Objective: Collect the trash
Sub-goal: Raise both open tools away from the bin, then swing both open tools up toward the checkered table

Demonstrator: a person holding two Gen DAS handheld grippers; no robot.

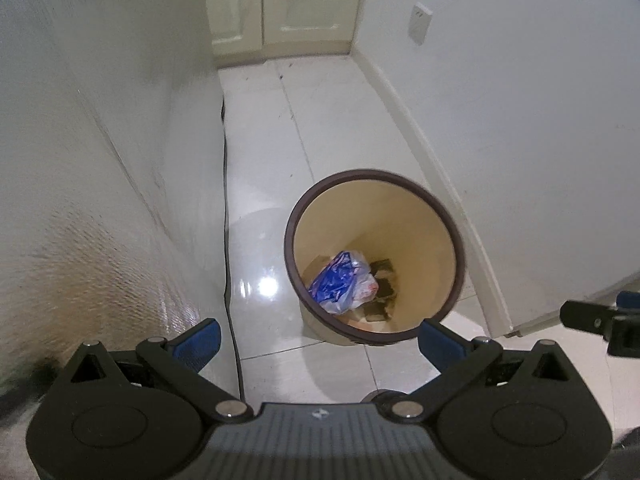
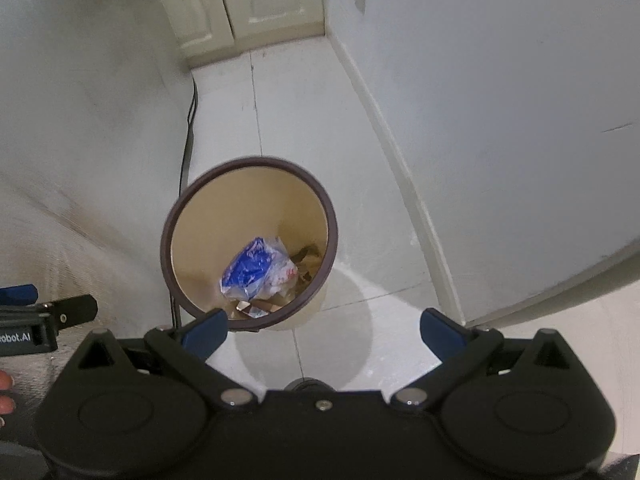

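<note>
A: Why are both tongs held above the floor here?

B: The left tongs (image 1: 320, 334) and the right tongs (image 2: 324, 330) are spread wide with nothing held between the blue pads (image 2: 206, 330). Both are aimed down at the trash bin (image 1: 420, 216), so it is judged that the bin is being inspected or approached, with nothing yet gripped.

A: Where has the bin been set?

B: It stands on the white tiled floor (image 1: 344, 120) of a narrow passage, near the right wall (image 1: 520, 120) and its baseboard, well apart from the cabinet doors (image 1: 280, 0) at the far end. A dark cable (image 2: 188, 140) is run along the left side. The placement is taken as a way to keep the walkway open.

A: What is held in the bin?

B: A crumpled blue and white plastic bag (image 1: 340, 282) lies at the bottom, with dark flat pieces (image 1: 384, 288) beside it on the right; what those are cannot be told. The bin is mostly empty and no liner is seen.
</note>
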